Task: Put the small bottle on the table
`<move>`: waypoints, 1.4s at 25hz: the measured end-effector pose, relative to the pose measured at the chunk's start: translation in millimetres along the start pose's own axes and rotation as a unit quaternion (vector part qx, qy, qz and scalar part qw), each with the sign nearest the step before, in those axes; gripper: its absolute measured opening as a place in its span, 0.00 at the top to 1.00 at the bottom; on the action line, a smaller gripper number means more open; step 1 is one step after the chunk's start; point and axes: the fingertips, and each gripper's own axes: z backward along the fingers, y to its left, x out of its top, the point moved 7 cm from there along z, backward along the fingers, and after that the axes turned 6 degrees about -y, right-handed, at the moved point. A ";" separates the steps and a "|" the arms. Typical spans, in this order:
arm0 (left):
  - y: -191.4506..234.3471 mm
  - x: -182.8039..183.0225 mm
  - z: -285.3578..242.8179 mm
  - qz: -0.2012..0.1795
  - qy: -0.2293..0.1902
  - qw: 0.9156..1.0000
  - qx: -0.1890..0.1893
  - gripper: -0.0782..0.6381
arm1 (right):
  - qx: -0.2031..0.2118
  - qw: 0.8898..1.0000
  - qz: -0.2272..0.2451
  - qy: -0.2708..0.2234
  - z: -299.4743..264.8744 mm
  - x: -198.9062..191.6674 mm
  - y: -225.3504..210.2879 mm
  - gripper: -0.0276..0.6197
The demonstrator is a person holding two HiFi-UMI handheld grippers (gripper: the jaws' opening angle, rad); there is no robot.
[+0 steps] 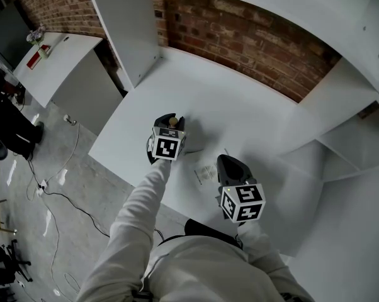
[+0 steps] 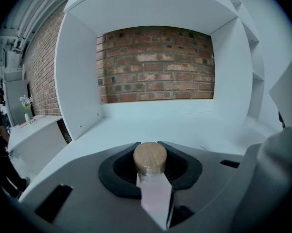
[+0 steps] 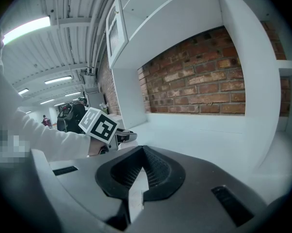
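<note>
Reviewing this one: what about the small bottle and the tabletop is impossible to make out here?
- Small clear bottle with a round wooden cap: in the left gripper view, the left gripper jaws hide its body below the cap, so whether it touches the white table is unclear.
- Same bottle, head view: only the cap shows above the gripper.
- Pale flat item on the table, head view: too small to identify.

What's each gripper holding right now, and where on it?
Left gripper grips the small clear bottle with round wooden cap, just below the cap. Right gripper: shut, empty.
</note>
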 end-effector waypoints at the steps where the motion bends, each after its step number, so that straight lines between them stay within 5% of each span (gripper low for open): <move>1: -0.1 -0.4 -0.8 0.000 0.001 1.000 0.000 0.73 | 0.000 1.000 0.000 0.000 0.1 -0.2 0.3 0.91; 35: 0.4 10.9 21.8 0.008 -0.031 0.999 0.015 0.66 | 0.004 1.000 -0.010 0.011 2.8 -7.5 0.1 0.91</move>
